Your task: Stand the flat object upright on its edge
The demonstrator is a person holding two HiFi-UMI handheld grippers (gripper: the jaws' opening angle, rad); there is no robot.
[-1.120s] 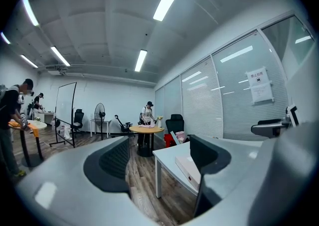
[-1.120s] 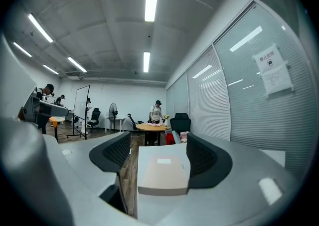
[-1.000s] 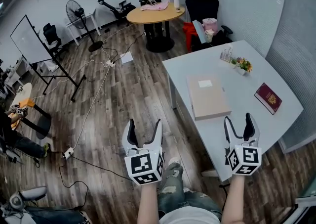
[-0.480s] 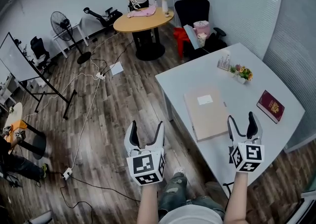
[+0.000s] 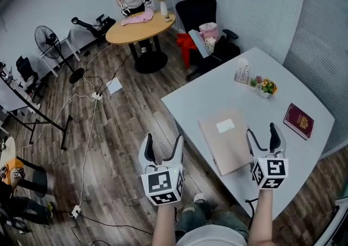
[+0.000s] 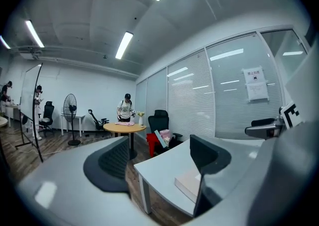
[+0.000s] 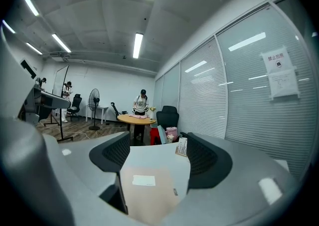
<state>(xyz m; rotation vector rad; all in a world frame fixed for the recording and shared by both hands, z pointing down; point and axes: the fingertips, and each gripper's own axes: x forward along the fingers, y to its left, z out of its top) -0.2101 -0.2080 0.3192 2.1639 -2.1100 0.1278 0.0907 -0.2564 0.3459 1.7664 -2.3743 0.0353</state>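
- Change: the person has closed in on the white table [image 5: 187, 95] — the flat beige box [image 5: 224, 140] now lies nearer both grippers than 1 s ago.
- Box: lying flat near table's front edge, untouched.
- Right gripper [image 5: 262, 133]: jaws apart, empty, just beside box.
- Left gripper [image 5: 162, 144]: jaws apart, empty, over floor.
- Judgement: approach phase — grasp not begun.

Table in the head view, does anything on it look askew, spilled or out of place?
Nothing is spilled or damaged. The box lies flat on the table, turned askew to its edge, its near corner right at that edge, perhaps slightly over. The red book lies flat near the opposite edge.
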